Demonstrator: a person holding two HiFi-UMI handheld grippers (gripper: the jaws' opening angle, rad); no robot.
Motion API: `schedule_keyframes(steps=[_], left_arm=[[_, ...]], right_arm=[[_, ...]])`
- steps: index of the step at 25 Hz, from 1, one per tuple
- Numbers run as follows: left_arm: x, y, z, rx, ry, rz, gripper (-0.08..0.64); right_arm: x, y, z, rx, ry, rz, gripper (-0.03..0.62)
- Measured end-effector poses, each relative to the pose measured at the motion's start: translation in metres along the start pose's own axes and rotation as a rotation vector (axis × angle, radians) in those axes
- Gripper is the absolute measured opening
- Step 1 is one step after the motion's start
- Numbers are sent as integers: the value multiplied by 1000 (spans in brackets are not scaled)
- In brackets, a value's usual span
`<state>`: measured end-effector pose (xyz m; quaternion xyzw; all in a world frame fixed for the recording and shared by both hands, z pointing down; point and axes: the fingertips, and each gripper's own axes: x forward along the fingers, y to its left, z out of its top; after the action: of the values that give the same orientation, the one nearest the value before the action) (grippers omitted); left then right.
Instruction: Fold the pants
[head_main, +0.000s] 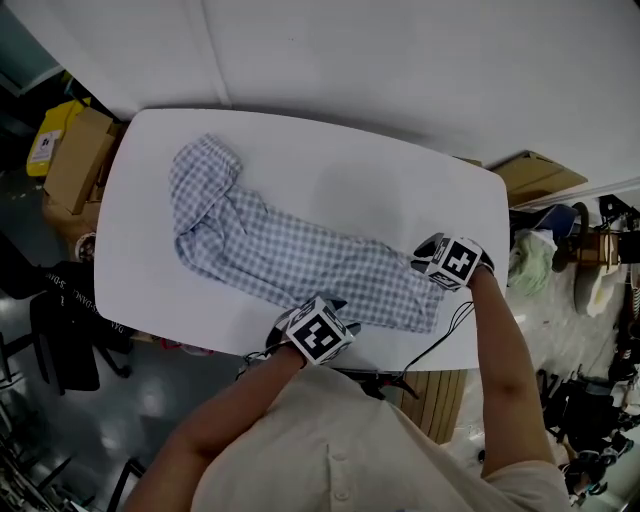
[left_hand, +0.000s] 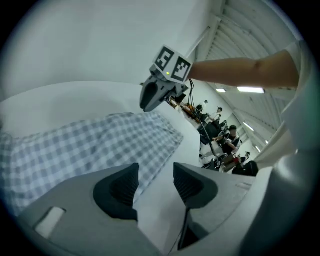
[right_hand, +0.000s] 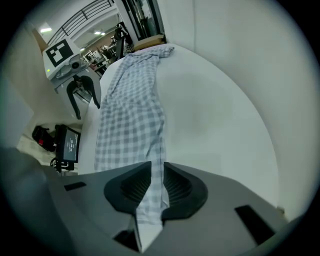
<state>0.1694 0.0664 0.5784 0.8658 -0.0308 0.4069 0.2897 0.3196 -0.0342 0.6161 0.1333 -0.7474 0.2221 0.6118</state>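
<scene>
Pants (head_main: 290, 255) in blue-and-white check lie stretched slantwise across the white desk (head_main: 400, 190), running from its far left down to its near right corner. The far-left end is rumpled and doubled over on itself; the rest lies fairly flat in one long strip.

The right gripper (right_hand: 151, 172) points steeply down at the near-right end of the cloth. Its jaws stand only a little apart, and the edge of the fabric runs up through the narrow gap between them; the pads do not look pressed onto it. The left gripper (left_hand: 156, 172) is over the near long edge of the pants, jaws spread wide with nothing between them, only bare desk and the cloth's border showing beyond.

A cardboard box (head_main: 75, 160) sits on the floor by the desk's left end, partly cut off by the desk edge, and what it holds cannot be made out. Another flattened-looking cardboard piece (head_main: 535, 175) shows past the right end.

In the head view both sets of jaw tips are covered by the marker cubes, and the person's shirt (head_main: 330, 450) hides part of the desk's near edge. The floor around is dim and cluttered, too small to read.
</scene>
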Motion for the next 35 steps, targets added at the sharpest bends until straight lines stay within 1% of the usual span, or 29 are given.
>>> schedule_keyframes(steps=[2,5,7,11,15,18,21,28,31,33,35], left_arm=[[23,-15,3,37,42,-37,210],[50,-25,6,64,92,-48,210],[60,-27,9,61,106,-40,210],[71,-21,21,28,100,-5,210],[77,-15,17,7,127,17,210],[77,-14,16,21,133,26,210],[78,-15,15,42,140,32,210],[81,-22,19,40,104,2,210],[69,-22,23,26,48,-9,216],[50,-16,25,-4,-8,6,218],[26,-3,27,-46,-72,30,218]], right_arm=[[2,2,-5,-24,8,-8,77],[10,5,-12,-53,29,-6,71],[16,6,-15,-73,41,-8,71],[20,3,-15,-114,54,-13,63],[20,0,-17,-131,68,-8,21],[17,-11,-23,-91,76,-21,18],[10,-27,-32,4,67,-44,18],[7,-37,-31,169,-32,-67,23],[-10,-45,-32,247,-105,-78,80],[-26,-47,-21,244,-179,-76,78],[-44,-46,7,215,-264,-68,75]])
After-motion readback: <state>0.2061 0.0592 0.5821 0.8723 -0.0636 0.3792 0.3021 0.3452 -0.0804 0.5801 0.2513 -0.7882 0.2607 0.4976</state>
